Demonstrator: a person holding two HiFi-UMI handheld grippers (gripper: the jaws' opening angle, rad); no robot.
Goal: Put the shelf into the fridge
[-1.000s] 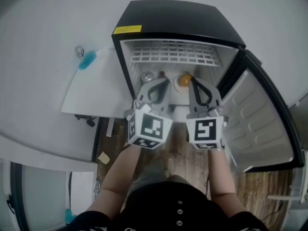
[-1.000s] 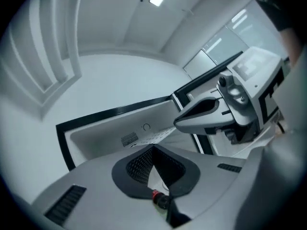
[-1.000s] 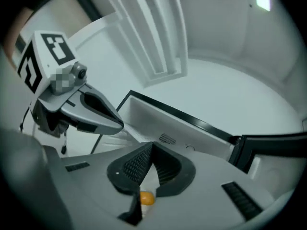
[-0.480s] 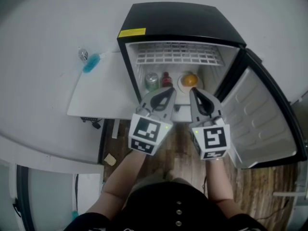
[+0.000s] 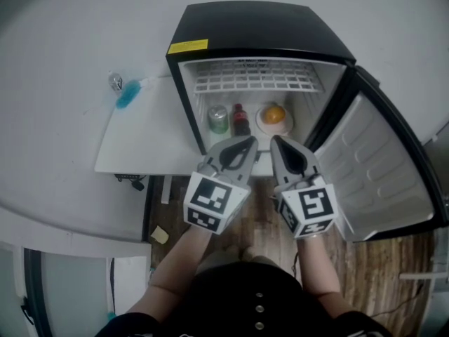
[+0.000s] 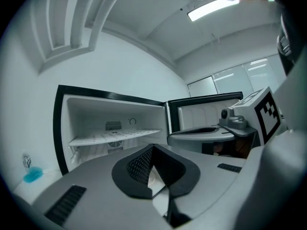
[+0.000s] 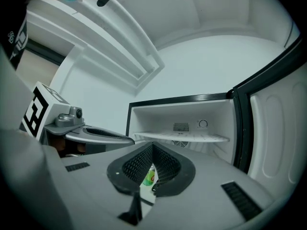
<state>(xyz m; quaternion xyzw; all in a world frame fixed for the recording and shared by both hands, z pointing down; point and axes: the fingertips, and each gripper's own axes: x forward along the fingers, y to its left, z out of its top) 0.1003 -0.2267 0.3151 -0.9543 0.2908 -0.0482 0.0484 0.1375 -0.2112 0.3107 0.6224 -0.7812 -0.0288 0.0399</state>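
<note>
My left gripper [image 5: 245, 144] and right gripper [image 5: 278, 143], at centre frame, have their jaws pressed together, holding nothing. The white wire shelf [image 5: 252, 77] sits inside the open fridge [image 5: 259, 27], upper centre.

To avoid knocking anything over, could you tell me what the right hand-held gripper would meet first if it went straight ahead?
Probably the green can under the wire shelf: it shows just past the tips of the shut right hand-held gripper. Depth is unclear, so the bottle beside it may come first.
</note>
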